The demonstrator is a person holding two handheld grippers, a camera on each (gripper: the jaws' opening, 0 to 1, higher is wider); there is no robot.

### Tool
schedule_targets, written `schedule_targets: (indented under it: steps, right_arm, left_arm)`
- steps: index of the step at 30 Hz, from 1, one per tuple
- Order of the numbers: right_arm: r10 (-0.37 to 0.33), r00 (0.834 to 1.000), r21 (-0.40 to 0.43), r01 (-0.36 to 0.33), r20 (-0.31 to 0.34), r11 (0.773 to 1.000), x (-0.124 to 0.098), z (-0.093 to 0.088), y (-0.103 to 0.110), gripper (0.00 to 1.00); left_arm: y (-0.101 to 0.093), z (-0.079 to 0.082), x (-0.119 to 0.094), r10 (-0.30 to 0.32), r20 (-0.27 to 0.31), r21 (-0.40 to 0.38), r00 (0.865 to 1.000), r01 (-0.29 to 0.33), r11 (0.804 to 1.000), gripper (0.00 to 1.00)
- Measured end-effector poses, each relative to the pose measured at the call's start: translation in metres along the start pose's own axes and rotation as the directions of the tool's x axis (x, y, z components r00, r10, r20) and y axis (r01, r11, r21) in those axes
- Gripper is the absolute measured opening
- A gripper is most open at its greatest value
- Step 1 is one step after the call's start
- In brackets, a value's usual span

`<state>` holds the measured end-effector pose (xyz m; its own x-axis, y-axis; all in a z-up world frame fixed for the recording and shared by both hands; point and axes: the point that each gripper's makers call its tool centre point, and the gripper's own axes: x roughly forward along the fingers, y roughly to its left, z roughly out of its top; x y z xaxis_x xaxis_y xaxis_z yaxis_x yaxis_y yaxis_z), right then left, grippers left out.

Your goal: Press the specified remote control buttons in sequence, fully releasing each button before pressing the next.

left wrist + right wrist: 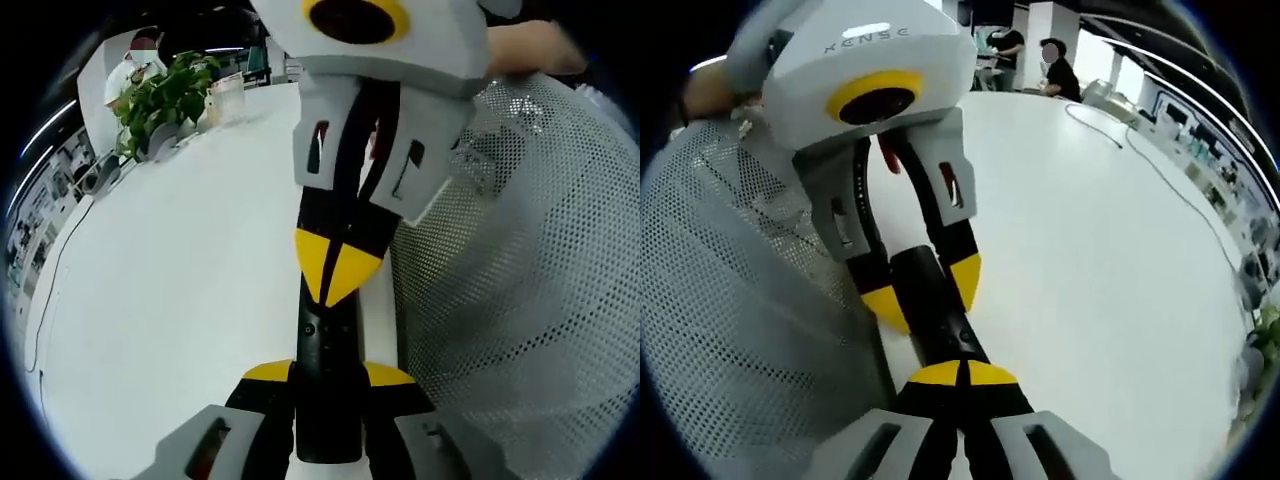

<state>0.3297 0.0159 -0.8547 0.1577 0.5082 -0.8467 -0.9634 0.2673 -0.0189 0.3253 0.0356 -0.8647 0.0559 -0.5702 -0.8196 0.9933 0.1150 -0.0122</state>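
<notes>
A slim black remote (325, 345) is clamped lengthwise between the yellow-tipped jaws of my left gripper (328, 378), held above the white table (170, 290). My right gripper (337, 262) comes in from the top with its yellow tips shut together and resting on the remote's upper face, just past some small buttons. In the right gripper view, my right gripper (962, 376) shows the same shut tips on the remote (937, 310). Beyond them, the left gripper (926, 292) grips the remote's far part. The spot under the tips is hidden.
A white mesh chair back (520, 300) (740, 310) stands close beside both grippers. A potted plant (165, 95) and a glass jar (226, 100) sit at the table's far end. A thin cable (1160, 170) crosses the table. People (1052, 62) sit in the distance.
</notes>
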Motion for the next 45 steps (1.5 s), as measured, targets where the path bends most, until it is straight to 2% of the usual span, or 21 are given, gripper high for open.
schedule_targets:
  steps: [5, 9, 12, 13, 15, 18, 20, 21, 23, 29, 31, 35, 36, 37, 38, 39, 40, 42, 43, 45]
  right_arm:
    - [0.034, 0.999, -0.015, -0.034, 0.019, 0.999, -0.001, 0.007, 0.010, 0.00]
    - [0.049, 0.999, -0.121, -0.048, 0.002, 0.992, 0.003, 0.007, 0.019, 0.00]
    - [0.018, 1.000, -0.243, -0.022, -0.019, 0.970, 0.004, 0.007, 0.019, 0.00]
    - [0.014, 1.000, -0.255, -0.019, -0.020, 0.967, 0.004, 0.007, 0.019, 0.00]
    - [0.001, 1.000, -0.336, -0.011, -0.028, 0.942, 0.004, 0.007, 0.020, 0.00]
    - [-0.018, 0.999, -0.463, -0.003, -0.041, 0.886, 0.005, 0.005, 0.022, 0.00]
    - [-0.030, 0.998, -0.571, -0.004, -0.049, 0.821, 0.005, 0.004, 0.024, 0.00]
    - [-0.038, 0.998, -0.596, 0.000, -0.051, 0.803, 0.006, 0.004, 0.023, 0.00]
    - [-0.056, 0.996, -0.628, 0.003, -0.064, 0.778, 0.006, 0.004, 0.024, 0.00]
    - [-0.073, 0.994, -0.684, 0.000, -0.078, 0.729, 0.007, 0.003, 0.024, 0.00]
    - [-0.076, 0.994, -0.682, 0.002, -0.078, 0.732, 0.008, 0.003, 0.024, 0.00]
    - [-0.075, 0.994, -0.655, 0.005, -0.080, 0.756, 0.007, 0.005, 0.023, 0.00]
    - [-0.067, 0.995, -0.626, 0.006, -0.074, 0.780, 0.007, 0.005, 0.023, 0.00]
    - [-0.052, 0.997, -0.563, 0.008, -0.061, 0.826, 0.006, 0.006, 0.023, 0.00]
    - [-0.035, 0.998, -0.514, 0.005, -0.049, 0.858, 0.006, 0.007, 0.023, 0.00]
    - [-0.009, 0.999, -0.437, -0.008, -0.037, 0.899, 0.005, 0.007, 0.022, 0.00]
    - [0.009, 0.999, -0.387, -0.020, -0.031, 0.922, 0.005, 0.008, 0.022, 0.00]
    - [0.029, 0.999, -0.310, -0.033, -0.018, 0.950, 0.005, 0.009, 0.020, 0.00]
    - [0.014, 1.000, -0.297, -0.010, 0.011, 0.955, 0.005, 0.013, 0.015, 0.00]
    - [0.003, 1.000, -0.279, 0.000, 0.012, 0.960, 0.004, 0.014, 0.011, 0.00]
  left_arm:
    - [0.000, 0.000, 0.000, 0.001, 0.000, -0.005, 1.000, -0.001, 1.000, 0.25]
    - [0.001, 0.000, 0.000, 0.001, 0.002, -0.015, 1.000, -0.001, 1.000, 0.25]
    - [0.000, 0.000, 0.000, -0.001, 0.006, -0.022, 1.000, 0.001, 1.000, 0.25]
    - [0.001, 0.000, -0.001, -0.002, 0.007, -0.023, 1.000, 0.002, 1.000, 0.25]
    - [0.000, 0.000, -0.001, -0.003, 0.009, -0.023, 1.000, 0.003, 1.000, 0.25]
    - [0.000, 0.000, -0.001, -0.005, 0.012, -0.025, 1.000, 0.006, 1.000, 0.25]
    - [0.000, 0.000, -0.001, -0.009, 0.017, -0.032, 1.000, 0.009, 0.999, 0.25]
    - [0.000, 0.000, -0.001, -0.009, 0.019, -0.035, 1.000, 0.010, 0.999, 0.25]
    - [-0.001, 0.000, -0.001, -0.010, 0.019, -0.032, 1.000, 0.010, 0.999, 0.25]
    - [-0.001, 0.001, -0.001, -0.009, 0.019, -0.027, 1.000, 0.009, 1.000, 0.25]
    - [-0.002, 0.001, 0.000, -0.004, 0.010, -0.010, 1.000, 0.004, 1.000, 0.25]
    - [-0.001, 0.000, 0.000, -0.002, 0.002, -0.008, 1.000, 0.002, 1.000, 0.25]
    - [-0.001, 0.000, 0.000, -0.002, 0.004, -0.009, 1.000, 0.002, 1.000, 0.25]
    - [-0.001, 0.000, 0.000, -0.002, 0.007, -0.008, 1.000, 0.003, 1.000, 0.25]
    - [-0.001, 0.000, 0.000, -0.003, 0.010, -0.008, 1.000, 0.003, 1.000, 0.25]
    - [-0.001, 0.000, 0.000, -0.003, 0.012, -0.007, 1.000, 0.003, 1.000, 0.25]
    - [-0.001, 0.000, 0.000, -0.003, 0.014, -0.009, 1.000, 0.003, 1.000, 0.25]
    - [0.000, 0.000, 0.000, -0.003, 0.019, -0.010, 1.000, 0.003, 1.000, 0.25]
    - [0.000, 0.000, 0.000, -0.003, 0.020, -0.012, 1.000, 0.003, 1.000, 0.25]
    - [0.000, 0.000, 0.000, -0.004, 0.023, -0.010, 1.000, 0.004, 1.000, 0.25]
